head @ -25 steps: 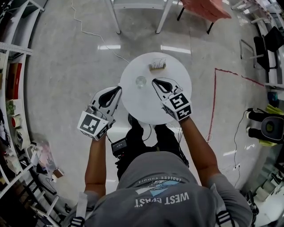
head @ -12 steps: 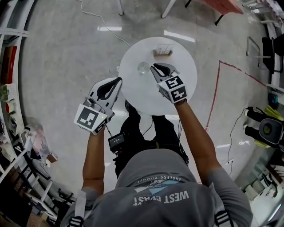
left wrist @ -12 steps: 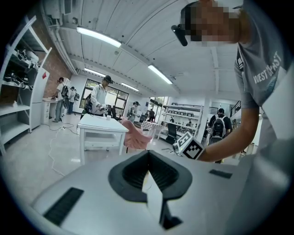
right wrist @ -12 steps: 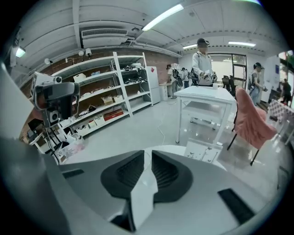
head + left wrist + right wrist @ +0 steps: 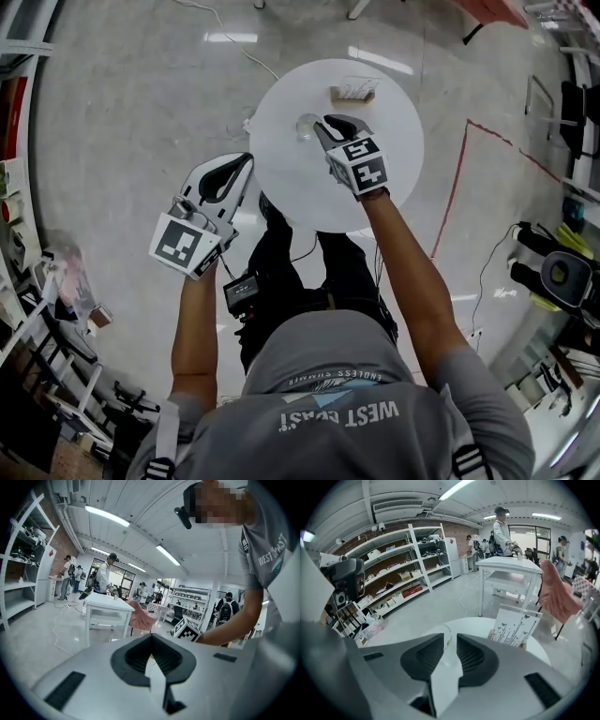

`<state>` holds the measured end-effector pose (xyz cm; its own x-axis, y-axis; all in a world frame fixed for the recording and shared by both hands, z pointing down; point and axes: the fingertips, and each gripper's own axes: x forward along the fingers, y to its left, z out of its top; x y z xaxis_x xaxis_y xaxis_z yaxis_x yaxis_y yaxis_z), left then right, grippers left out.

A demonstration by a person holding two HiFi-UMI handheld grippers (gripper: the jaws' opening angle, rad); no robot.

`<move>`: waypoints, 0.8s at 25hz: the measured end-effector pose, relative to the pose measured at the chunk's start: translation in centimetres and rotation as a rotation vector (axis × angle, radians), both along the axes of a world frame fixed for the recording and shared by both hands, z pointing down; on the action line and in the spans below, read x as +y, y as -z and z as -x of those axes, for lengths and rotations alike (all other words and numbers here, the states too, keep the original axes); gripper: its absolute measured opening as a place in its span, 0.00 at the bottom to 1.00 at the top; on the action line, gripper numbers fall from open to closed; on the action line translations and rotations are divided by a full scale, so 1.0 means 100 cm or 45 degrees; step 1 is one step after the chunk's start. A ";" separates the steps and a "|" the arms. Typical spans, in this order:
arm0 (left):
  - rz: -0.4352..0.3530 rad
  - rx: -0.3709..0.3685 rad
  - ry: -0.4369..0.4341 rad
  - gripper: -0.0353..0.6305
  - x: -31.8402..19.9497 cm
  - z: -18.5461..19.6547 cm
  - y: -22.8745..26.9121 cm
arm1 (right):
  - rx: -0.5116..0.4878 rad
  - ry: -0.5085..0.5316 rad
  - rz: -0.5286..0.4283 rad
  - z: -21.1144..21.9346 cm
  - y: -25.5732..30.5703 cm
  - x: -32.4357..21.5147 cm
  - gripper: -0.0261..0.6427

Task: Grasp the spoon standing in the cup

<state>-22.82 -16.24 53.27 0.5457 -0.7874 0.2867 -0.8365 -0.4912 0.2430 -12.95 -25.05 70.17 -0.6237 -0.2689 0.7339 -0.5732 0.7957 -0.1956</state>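
Glass cup [image 5: 303, 126] is framed by the narrowly parted, empty jaws of the right gripper [image 5: 322, 125]; the spoon should be centred before closing. Left gripper [image 5: 150, 640] is held aside, jaws together on nothing.

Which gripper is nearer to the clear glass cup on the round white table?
Right. The right gripper is over the round white table, its parted jaws right by the clear glass cup; the left gripper is beyond the table's left edge.

Subject wears a grey short-sleeved cotton T-shirt [image 5: 337, 375] with white "WEST COAST" lettering on its back. Dark trousers [image 5: 292, 258] show beyond the shirt, and a small black box [image 5: 242, 292] with a cable sits just past its hem. The white plastic left gripper [image 5: 246, 164] and right gripper [image 5: 323, 125] each have black ribbed pads and a black-and-white marker cube.
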 end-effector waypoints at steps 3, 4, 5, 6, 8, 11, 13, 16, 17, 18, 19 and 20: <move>0.005 0.004 0.005 0.06 0.001 0.002 -0.002 | 0.008 -0.004 0.000 0.004 0.001 -0.002 0.16; 0.007 0.005 0.007 0.06 0.003 0.003 -0.002 | 0.012 -0.006 -0.001 0.004 0.002 -0.001 0.13; 0.007 0.007 0.009 0.06 0.004 0.004 -0.002 | 0.015 -0.009 0.000 0.005 0.002 0.000 0.10; 0.005 0.010 0.011 0.06 0.004 0.004 -0.001 | 0.016 -0.014 0.003 0.004 0.003 0.001 0.09; -0.004 0.016 0.012 0.06 0.004 0.002 0.003 | 0.014 -0.026 0.011 0.002 0.004 0.002 0.08; -0.018 0.008 0.009 0.06 0.004 0.001 0.006 | 0.015 -0.030 0.011 -0.002 0.006 0.003 0.08; -0.024 0.007 0.010 0.06 0.005 0.001 0.008 | 0.016 -0.035 0.006 -0.004 0.009 0.004 0.08; -0.033 0.006 0.013 0.06 0.004 0.003 0.009 | 0.004 -0.034 -0.005 -0.003 0.013 0.001 0.05; -0.035 0.006 0.013 0.06 0.004 0.004 0.010 | 0.002 -0.030 -0.006 -0.002 0.014 0.000 0.05; -0.038 0.005 0.013 0.06 0.003 0.005 0.010 | 0.000 -0.027 -0.007 -0.002 0.016 -0.001 0.05; -0.041 0.005 0.013 0.06 0.003 0.005 0.011 | -0.002 -0.024 -0.007 -0.002 0.017 -0.001 0.05; -0.044 0.003 0.013 0.06 0.003 0.005 0.012 | -0.004 -0.022 -0.008 -0.002 0.019 -0.002 0.05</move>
<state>-23.28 -15.98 52.02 0.5382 -0.8024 0.2578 -0.8409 -0.4907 0.2282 -12.71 -25.22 68.26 -0.6215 -0.2840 0.7301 -0.5861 0.7869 -0.1928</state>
